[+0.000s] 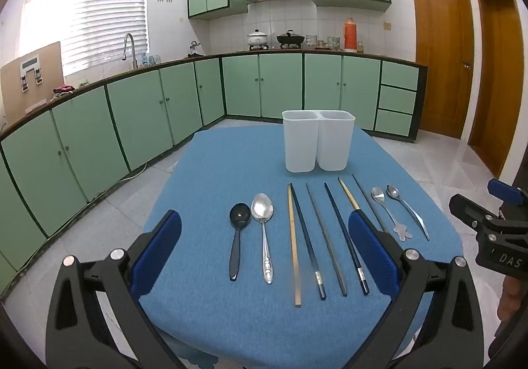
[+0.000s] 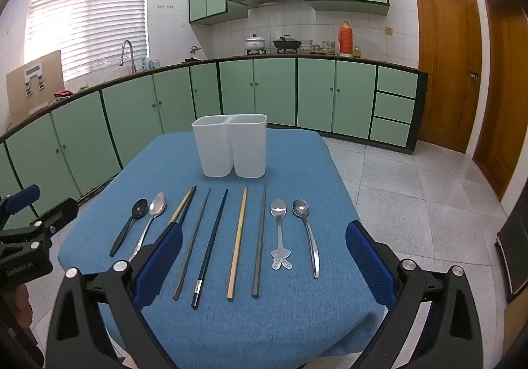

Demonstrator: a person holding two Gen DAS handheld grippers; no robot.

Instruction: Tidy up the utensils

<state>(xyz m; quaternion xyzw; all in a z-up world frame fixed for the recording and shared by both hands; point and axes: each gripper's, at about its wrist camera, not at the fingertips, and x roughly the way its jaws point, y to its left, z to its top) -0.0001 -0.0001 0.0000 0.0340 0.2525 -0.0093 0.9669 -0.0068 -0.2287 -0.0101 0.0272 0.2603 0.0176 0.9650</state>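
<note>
A: Where were the grippers?
B: Nearest the lens both were spread wide, nothing between the pads. Left gripper (image 1: 264, 247) hung over the near edge of the blue table (image 1: 211, 171); right gripper (image 2: 264, 257) likewise, approx. level w/ it (each shows in the other's view, at 3 and 9 o'clock).

A: And the utensils?
B: In a row on the cloth, handles toward the cameras. From the left wrist view: black spoon (image 1: 237, 237) at 9 o'clock of the row, large steel spoon (image 1: 264, 230) just beside it, not touching. Then six chopsticks: a bamboo one (image 1: 293, 247) w/ a dark blue one (image 1: 307, 240) meeting it at the far tips, a grey one (image 1: 326, 238), another dark blue (image 1: 345, 237), a second bamboo (image 1: 348, 193) partly behind the left gripper's pad, a second grey (image 1: 364, 197).

A: The 3 o'clock end?
B: Small spoon w/ a figure-shaped handle (image 1: 389, 210), then a plain steel spoon (image 1: 407, 209), near each other, apart.

A: Farther back?
B: White twin-compartment holder (image 1: 317, 144) stood upright at 12 o'clock of the row, well apart from the tips. Green cabinets (image 1: 264, 85) beyond.
</note>
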